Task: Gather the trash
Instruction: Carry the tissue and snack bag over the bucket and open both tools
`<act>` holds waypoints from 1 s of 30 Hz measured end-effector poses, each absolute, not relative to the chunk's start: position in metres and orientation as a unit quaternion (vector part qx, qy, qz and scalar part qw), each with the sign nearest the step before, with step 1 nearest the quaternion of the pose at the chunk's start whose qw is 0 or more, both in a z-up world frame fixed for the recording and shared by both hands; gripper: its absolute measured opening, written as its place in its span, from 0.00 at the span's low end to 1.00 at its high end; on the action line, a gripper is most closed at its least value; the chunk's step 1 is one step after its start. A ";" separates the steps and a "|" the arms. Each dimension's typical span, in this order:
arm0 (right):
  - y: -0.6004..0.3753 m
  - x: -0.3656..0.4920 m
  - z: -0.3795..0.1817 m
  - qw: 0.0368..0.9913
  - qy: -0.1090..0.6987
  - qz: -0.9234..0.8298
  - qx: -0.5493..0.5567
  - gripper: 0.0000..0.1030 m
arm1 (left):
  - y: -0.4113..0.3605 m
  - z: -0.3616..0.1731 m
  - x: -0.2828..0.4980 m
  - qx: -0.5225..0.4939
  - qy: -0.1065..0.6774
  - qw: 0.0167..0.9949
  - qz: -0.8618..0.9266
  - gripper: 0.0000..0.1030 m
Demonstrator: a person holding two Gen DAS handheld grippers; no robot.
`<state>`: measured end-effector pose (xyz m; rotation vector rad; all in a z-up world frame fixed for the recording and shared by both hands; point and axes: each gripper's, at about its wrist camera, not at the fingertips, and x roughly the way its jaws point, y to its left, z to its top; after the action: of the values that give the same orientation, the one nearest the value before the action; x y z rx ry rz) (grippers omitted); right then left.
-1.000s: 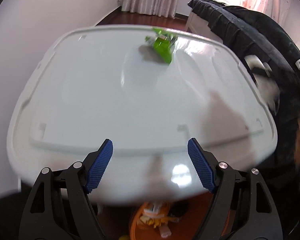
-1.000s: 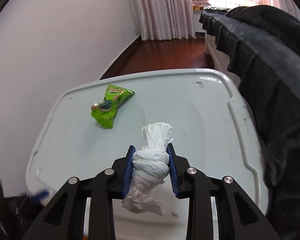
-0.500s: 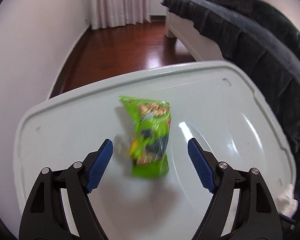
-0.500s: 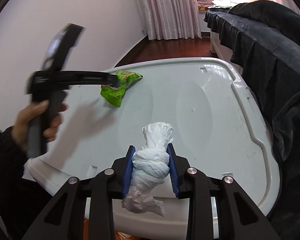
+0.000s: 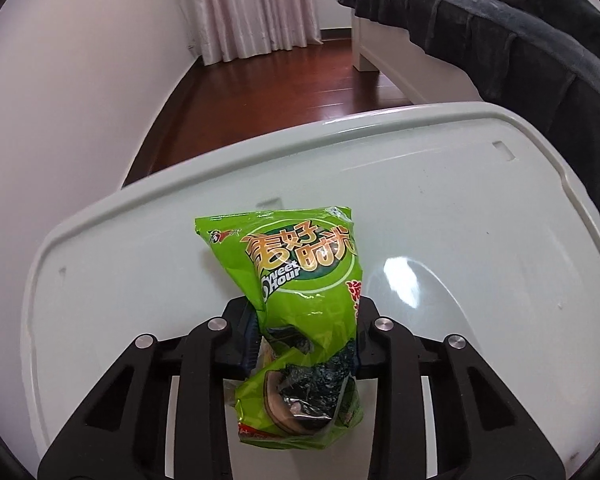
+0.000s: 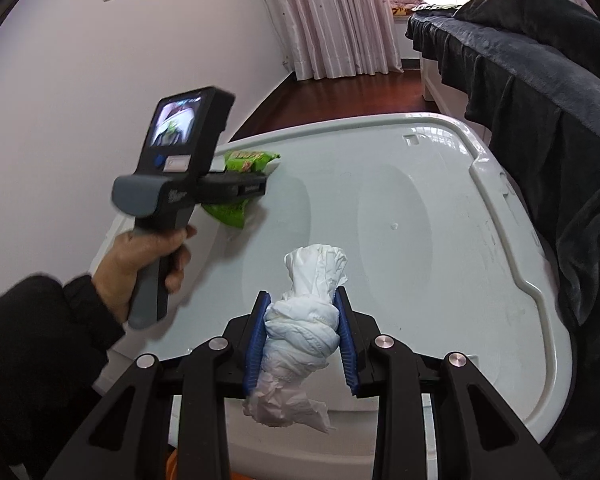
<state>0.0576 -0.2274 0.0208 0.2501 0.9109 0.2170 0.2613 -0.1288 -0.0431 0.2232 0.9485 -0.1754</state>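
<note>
A green snack bag (image 5: 300,276) lies on the white plastic lid (image 5: 460,220). My left gripper (image 5: 304,312) has its jaws closing on the bag's lower half, and both pads press its sides. In the right wrist view the left gripper (image 6: 256,190) is held by a person's hand (image 6: 148,256) at the lid's left edge, with the bag (image 6: 246,160) in its fingers. My right gripper (image 6: 302,320) is shut on a crumpled white tissue wad (image 6: 314,276), held above the lid's (image 6: 420,220) near part.
A bed draped in a dark blanket (image 6: 540,100) runs along the lid's right side. A white wall (image 5: 80,100) stands to the left. Dark wooden floor (image 5: 280,80) and pink curtains (image 5: 252,8) lie beyond. An orange rim (image 6: 172,466) peeks below the lid's near edge.
My left gripper swept across the lid to the green snack bag and closed on it. My right gripper kept still with the tissue wad in its grip.
</note>
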 end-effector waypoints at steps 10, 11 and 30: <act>-0.230 0.053 0.032 0.891 0.420 0.100 0.137 0.31 | -0.073 0.016 0.178 0.059 0.438 0.895 -0.058 0.30; -0.229 0.051 0.033 0.892 0.419 0.101 0.137 0.31 | -0.066 0.025 0.159 0.057 0.432 0.898 -0.056 0.30; -0.186 -0.121 0.053 0.897 0.421 0.114 0.068 0.31 | -0.063 0.018 -0.095 0.037 0.452 0.887 -0.089 0.30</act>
<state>-0.1209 -0.1861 0.0530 0.1400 0.8723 0.2353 -0.0949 -0.0630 0.0184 0.0771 0.9405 -0.1842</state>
